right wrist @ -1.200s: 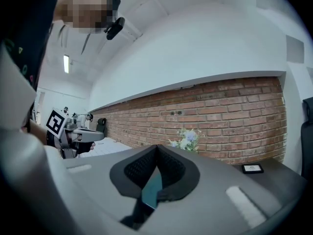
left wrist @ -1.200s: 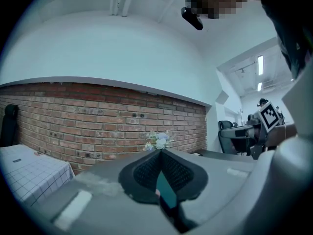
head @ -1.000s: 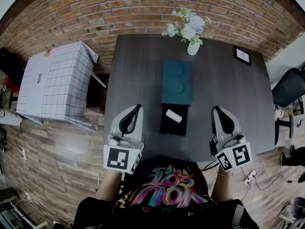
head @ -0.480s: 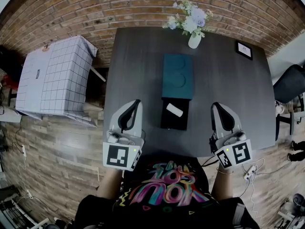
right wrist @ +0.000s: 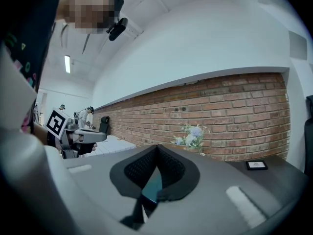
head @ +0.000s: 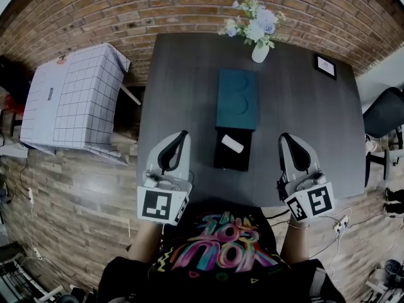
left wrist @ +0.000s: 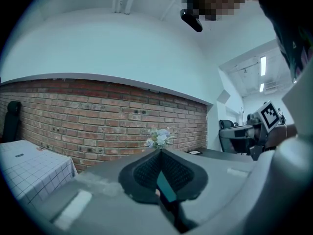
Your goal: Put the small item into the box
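Note:
A teal box (head: 237, 98) lies in the middle of the dark table (head: 303, 112). Its black tray (head: 231, 150) sticks out toward me, and a small white item (head: 231, 144) lies in it. My left gripper (head: 184, 134) hovers just left of the tray, shut and holding nothing. My right gripper (head: 283, 136) is to the tray's right, a little farther off, shut and holding nothing too. In the left gripper view the jaws of the left gripper (left wrist: 159, 151) meet at the tip, and so do those of the right gripper (right wrist: 157, 146) in the right gripper view.
A white vase of flowers (head: 259, 36) stands at the table's far edge, with a small framed card (head: 325, 64) at the far right corner. A checked-cloth table (head: 76, 100) stands to the left, an office chair (head: 384, 113) to the right, and a brick wall behind.
Nothing on the table has moved and both grippers stay shut where they were. Only the head view has shifted slightly.

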